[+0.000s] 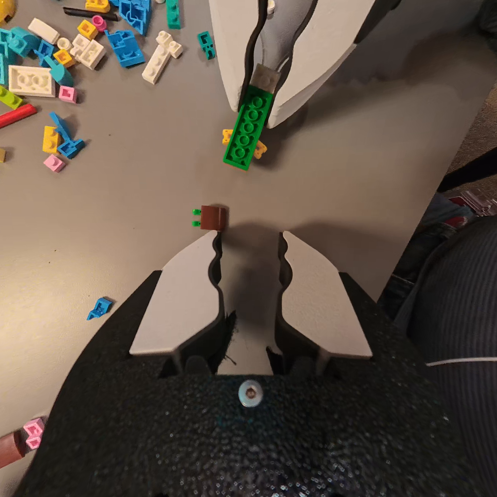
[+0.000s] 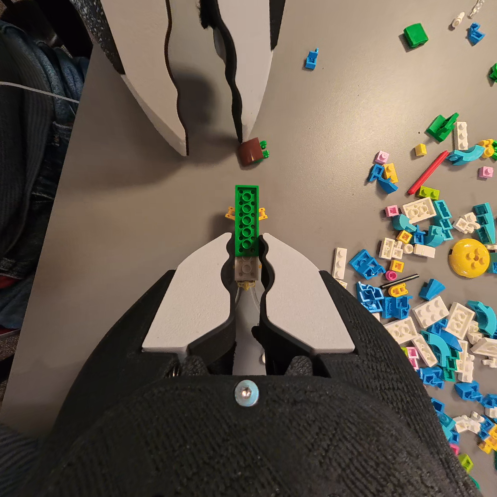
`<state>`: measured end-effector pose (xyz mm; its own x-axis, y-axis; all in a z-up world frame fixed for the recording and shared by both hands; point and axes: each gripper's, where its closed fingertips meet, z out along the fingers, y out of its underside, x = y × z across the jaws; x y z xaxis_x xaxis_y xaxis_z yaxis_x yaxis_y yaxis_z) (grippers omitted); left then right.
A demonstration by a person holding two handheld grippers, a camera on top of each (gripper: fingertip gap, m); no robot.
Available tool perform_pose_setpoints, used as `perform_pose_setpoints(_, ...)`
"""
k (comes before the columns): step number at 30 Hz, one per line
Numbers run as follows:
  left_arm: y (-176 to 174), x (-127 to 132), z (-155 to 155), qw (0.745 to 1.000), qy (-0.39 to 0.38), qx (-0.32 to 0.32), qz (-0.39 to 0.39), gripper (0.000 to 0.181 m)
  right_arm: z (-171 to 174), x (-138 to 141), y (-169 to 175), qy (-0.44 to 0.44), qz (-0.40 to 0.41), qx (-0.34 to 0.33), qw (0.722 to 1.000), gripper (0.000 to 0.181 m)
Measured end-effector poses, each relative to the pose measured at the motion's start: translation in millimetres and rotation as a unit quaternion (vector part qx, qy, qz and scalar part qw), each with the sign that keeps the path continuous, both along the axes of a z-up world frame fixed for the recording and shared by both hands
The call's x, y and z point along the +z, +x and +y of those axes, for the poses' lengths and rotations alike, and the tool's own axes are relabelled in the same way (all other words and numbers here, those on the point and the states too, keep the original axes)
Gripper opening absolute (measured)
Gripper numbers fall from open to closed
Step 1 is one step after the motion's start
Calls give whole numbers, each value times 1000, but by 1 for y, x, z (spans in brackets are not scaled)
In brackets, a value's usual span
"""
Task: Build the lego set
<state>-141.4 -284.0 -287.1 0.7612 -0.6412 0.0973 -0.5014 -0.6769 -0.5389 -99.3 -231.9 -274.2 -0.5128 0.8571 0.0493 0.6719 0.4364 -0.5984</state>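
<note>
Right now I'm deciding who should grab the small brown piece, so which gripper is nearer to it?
Left. The left gripper is open with one fingertip right beside the brown piece; the right gripper sits farther back, clamping the green plate.

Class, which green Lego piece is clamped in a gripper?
The long green plate, clamped in the right gripper; the green curved brick lies loose on the table.

The right gripper (image 2: 246,236) is closed, its fingers (image 2: 290,290) clamped from both sides on the assembly it holds, which juts out past the tips. The left gripper (image 1: 250,234) points toward it from the opposite side with its jaws parted and nothing between them, low over the surface, one fingertip (image 1: 212,236) just beside a small piece
</note>
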Motion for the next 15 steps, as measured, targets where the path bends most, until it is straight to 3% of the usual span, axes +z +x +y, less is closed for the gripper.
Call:
perform_pose_setpoints(10, 19, 5, 2, 998, 25, -37, -39, 38, 0, 0, 1, -1, -1, -1, 1000, 15)
perform_pose_setpoints(15, 11, 31, 24, 982, 159, -93, -38, 44, 0, 1, 1, -2, 1, -1, 1000, 15)
